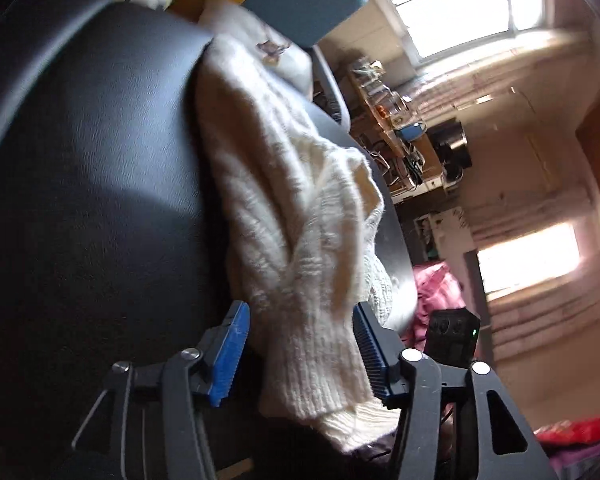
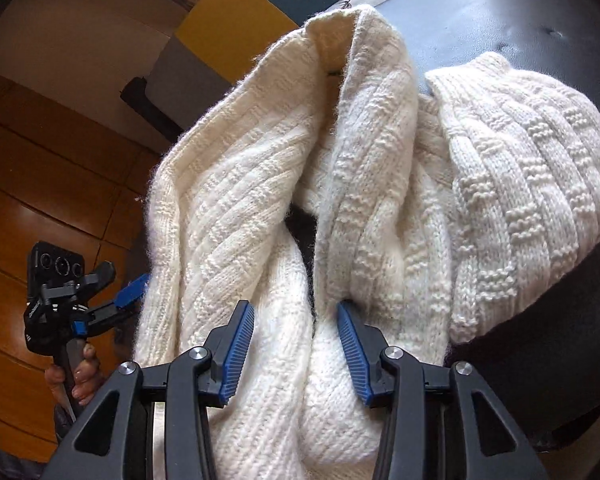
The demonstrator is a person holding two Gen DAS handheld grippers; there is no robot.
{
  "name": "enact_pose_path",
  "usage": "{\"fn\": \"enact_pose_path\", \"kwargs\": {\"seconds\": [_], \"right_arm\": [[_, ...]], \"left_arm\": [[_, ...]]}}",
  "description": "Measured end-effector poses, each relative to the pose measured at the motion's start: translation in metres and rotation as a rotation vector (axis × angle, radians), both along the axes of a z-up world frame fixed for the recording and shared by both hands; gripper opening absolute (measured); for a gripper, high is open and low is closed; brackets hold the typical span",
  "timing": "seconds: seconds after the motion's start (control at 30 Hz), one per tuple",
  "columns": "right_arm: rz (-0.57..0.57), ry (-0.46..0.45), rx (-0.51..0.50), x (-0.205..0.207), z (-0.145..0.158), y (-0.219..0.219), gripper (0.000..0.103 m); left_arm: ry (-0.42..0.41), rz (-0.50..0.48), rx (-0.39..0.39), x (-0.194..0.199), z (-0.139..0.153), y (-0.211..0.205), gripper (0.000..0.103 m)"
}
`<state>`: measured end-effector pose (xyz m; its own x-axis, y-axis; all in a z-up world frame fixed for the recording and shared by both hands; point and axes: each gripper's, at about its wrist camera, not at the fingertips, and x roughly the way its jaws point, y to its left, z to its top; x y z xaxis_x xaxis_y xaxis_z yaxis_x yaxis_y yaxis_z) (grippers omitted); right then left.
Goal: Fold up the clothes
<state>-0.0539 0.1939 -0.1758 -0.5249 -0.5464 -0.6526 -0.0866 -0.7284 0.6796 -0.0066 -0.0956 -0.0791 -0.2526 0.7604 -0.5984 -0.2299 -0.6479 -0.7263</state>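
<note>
Closest to me, my right tool (image 2: 296, 344) has a thick bunch of the cream knitted sweater (image 2: 380, 184) filling the gap between its blue pads (image 2: 238, 354); the knit bulges against both pads, so I read it as clamped on the sweater at a middling width. My left tool (image 1: 300, 354) stands about half open around a ribbed cuff end of the same sweater (image 1: 300, 240); the far pad (image 1: 370, 354) touches the wool, while the near pad (image 1: 230, 354) stands clear of it with a dark gap between, so it is not gripping. In the right wrist view I see that left tool (image 2: 130, 290) at the sweater's left edge, with a hand (image 2: 76, 376) round its handle. The sweater lies bunched and folded over on a dark, leather-like padded surface (image 1: 92, 180), draped along its edge, with one sleeve spread toward the far right side of that surface (image 2: 500, 20). Past the surface's far edge I see a yellow and teal cushion (image 2: 236, 20). In the left view, beyond the surface, there are pink fabric (image 1: 436, 292), a cluttered shelf (image 1: 384, 108) and a bright window (image 1: 460, 4); all of this is motion-blurred.
</note>
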Motion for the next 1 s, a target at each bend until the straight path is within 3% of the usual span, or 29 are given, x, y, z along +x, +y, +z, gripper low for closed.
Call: {"fn": "enact_pose_path", "kwargs": {"seconds": [0.17,0.3,0.33,0.37,0.4,0.6,0.7,0.9,0.93,1.0], "right_arm": [[-0.012,0.01,-0.013,-0.004,-0.003,0.009,0.045],[-0.007,0.021,-0.003,-0.011,-0.004,0.014,0.045],[-0.005,0.024,0.0,-0.013,-0.005,0.016,0.045],[-0.004,0.025,0.002,-0.015,-0.005,0.017,0.045],[-0.003,0.026,0.003,-0.016,-0.005,0.02,0.045],[0.0,0.031,0.024,-0.025,-0.007,0.03,0.045],[0.013,0.023,0.091,-0.031,-0.003,0.028,0.046],[0.094,0.007,0.367,-0.05,0.014,0.002,0.05],[0.105,0.008,0.388,-0.054,0.015,0.0,0.05],[0.128,0.011,0.405,-0.061,0.016,0.0,0.05]], "left_arm": [[0.059,-0.084,-0.168,-0.014,0.011,0.053,0.072],[0.099,-0.122,-0.315,-0.026,0.003,0.093,0.071],[0.11,-0.131,-0.352,-0.029,0.002,0.102,0.055],[0.132,-0.143,-0.382,-0.03,-0.001,0.104,0.022],[0.153,-0.154,-0.409,-0.032,-0.002,0.105,0.017],[0.116,0.001,-0.243,-0.035,-0.001,0.046,0.013],[0.085,0.106,-0.213,-0.032,-0.005,0.007,0.013],[0.011,0.258,-0.285,-0.031,-0.043,-0.056,0.013],[0.006,0.287,-0.323,-0.03,-0.051,-0.062,0.009],[-0.008,0.317,-0.307,-0.028,-0.064,-0.07,0.009]]}}
